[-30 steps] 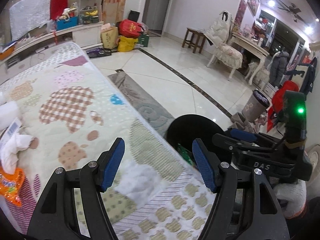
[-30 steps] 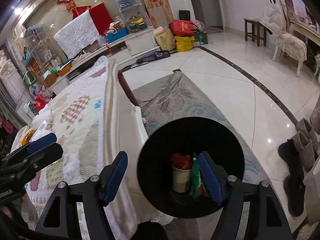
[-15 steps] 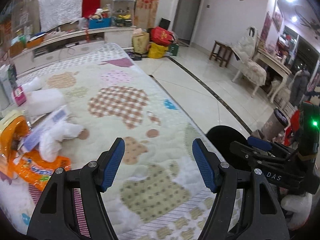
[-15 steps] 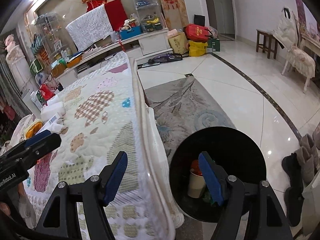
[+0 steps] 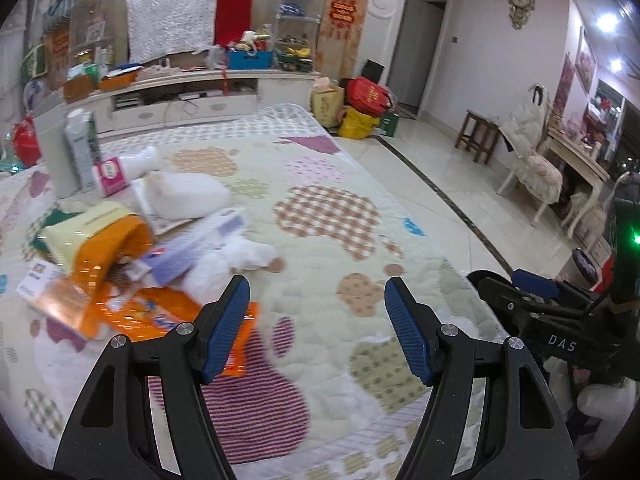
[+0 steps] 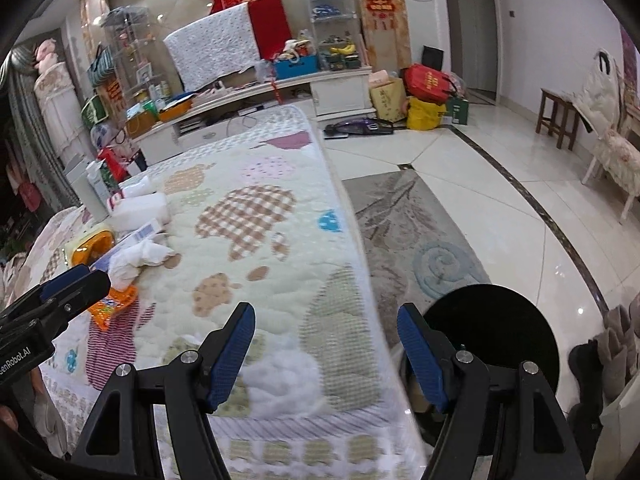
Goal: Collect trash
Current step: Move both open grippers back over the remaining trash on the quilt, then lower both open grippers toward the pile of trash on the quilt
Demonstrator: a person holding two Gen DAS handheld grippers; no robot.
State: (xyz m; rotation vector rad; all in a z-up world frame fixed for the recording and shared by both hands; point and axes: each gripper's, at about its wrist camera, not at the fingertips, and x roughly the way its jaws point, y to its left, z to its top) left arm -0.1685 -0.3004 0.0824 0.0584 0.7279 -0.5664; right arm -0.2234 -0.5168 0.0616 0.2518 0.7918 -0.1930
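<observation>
A pile of trash lies on the quilted bed [image 5: 332, 216] at the left: an orange wrapper [image 5: 160, 316], an orange bag [image 5: 112, 252], crumpled white tissue [image 5: 240, 256] and a white-and-purple box [image 5: 200, 240]. My left gripper [image 5: 316, 332] is open and empty above the quilt, just right of the orange wrapper. My right gripper [image 6: 326, 356] is open and empty over the bed's near right edge. The black trash bin [image 6: 492, 336] stands on the floor beside the bed, right of the right gripper. The tissue [image 6: 136, 260] and wrapper [image 6: 112, 304] also show in the right wrist view.
A white bottle [image 5: 184, 196], a pink box [image 5: 110, 176] and a tall carton [image 5: 80, 152] stand farther back on the bed. A grey rug [image 6: 408, 240] and tiled floor lie right of the bed. Boots [image 6: 616, 340] stand by the bin. A cluttered TV cabinet [image 5: 180, 96] lines the far wall.
Both grippers have swung left from above the trash bin to over the bed. The trash pile has come into the left wrist view. Both stay open and empty.
</observation>
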